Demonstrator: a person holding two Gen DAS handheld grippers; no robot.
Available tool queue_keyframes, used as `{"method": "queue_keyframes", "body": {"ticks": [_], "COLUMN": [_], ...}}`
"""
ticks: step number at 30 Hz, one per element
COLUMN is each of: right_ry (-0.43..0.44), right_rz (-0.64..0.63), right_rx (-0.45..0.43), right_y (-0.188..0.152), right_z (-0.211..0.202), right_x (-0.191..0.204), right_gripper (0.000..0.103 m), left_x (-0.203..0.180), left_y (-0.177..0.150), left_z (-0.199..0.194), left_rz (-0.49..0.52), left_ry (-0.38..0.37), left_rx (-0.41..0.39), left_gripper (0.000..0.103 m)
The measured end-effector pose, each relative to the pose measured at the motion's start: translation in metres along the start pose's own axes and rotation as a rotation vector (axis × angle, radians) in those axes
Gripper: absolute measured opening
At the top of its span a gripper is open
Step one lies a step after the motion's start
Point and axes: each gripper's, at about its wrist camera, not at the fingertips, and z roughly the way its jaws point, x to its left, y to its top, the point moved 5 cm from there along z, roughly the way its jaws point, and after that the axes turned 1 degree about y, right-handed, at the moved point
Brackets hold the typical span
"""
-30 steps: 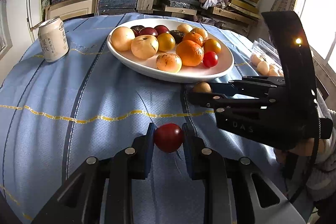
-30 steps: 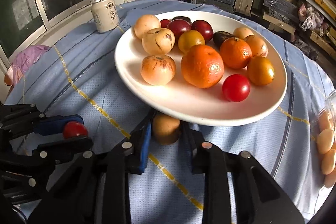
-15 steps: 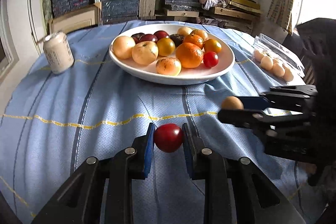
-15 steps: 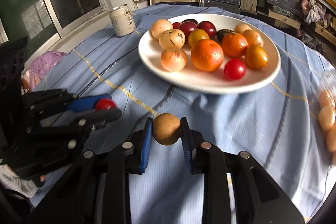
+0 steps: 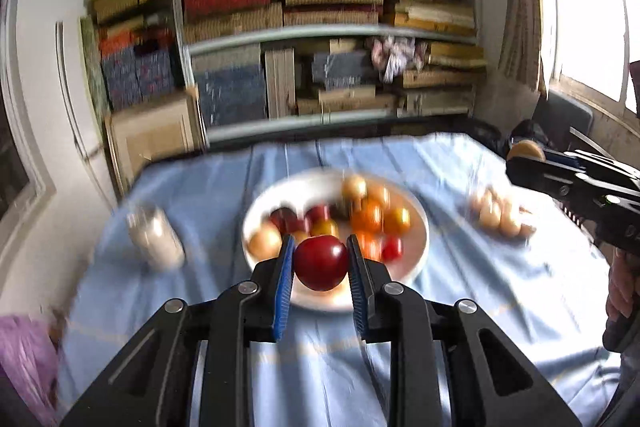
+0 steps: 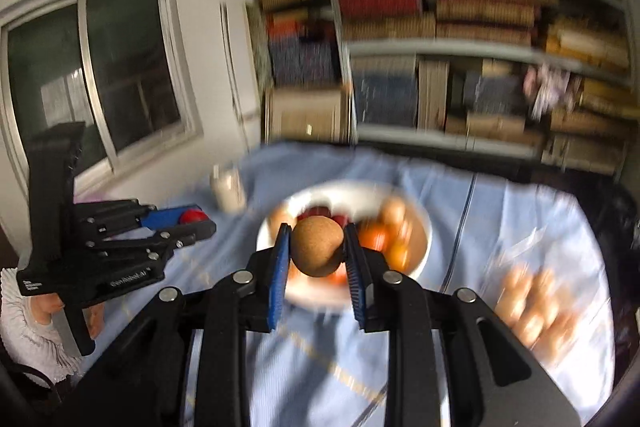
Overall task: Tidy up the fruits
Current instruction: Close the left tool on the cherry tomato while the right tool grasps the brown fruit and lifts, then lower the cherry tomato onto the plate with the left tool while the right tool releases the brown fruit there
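1. Gripping a dark red fruit, our left gripper has its blue pads clenched on both sides of it, up in the air above the table.
2. We see the white plate of mixed fruit below and beyond that red fruit, blurred, resting on the blue tablecloth.
3. Our right gripper is clamped on a round brown fruit, which also hangs clear of the cloth, with the plate behind it.
4. From the left wrist view, the right gripper shows at the far right edge, the brown fruit pinched at its tip, a hand under it.
5. From the right wrist view, the left gripper sits at the left with the red fruit at its tip; white lettering runs along its body, too smeared for us to read.
6. A pale can stands left of the plate; its label is blurred beyond reading.
7. Pale eggs lie right of the plate, apart from it.
8. Shelves stacked with boxes fill the back wall.
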Motion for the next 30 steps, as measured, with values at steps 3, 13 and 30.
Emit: {"method": "queue_keyframes", "body": {"ticks": [3,13,30], "right_ry": [-0.012,-0.011,-0.078], "right_rz": [0.001,0.084,0.163], "right_rx": [-0.093,0.023,0.304], "right_y": [0.044,0.035,-0.075], "right_z": [-0.008,0.091,0.240], "right_x": [-0.003,-0.021,-0.056], "right_gripper": [0.026,0.026,0.026], "left_x": [0.003,0.025,0.053], "left_y": [0.044,0.084,0.014], "left_z": [0.001,0.113,0.259], "left_rz": [0.014,-0.079,-0.132], "left_ry": [0.020,0.033,0.098], "left_rx": [-0.040,0.063,0.232], "left_gripper": [0.026,0.026,0.026]}}
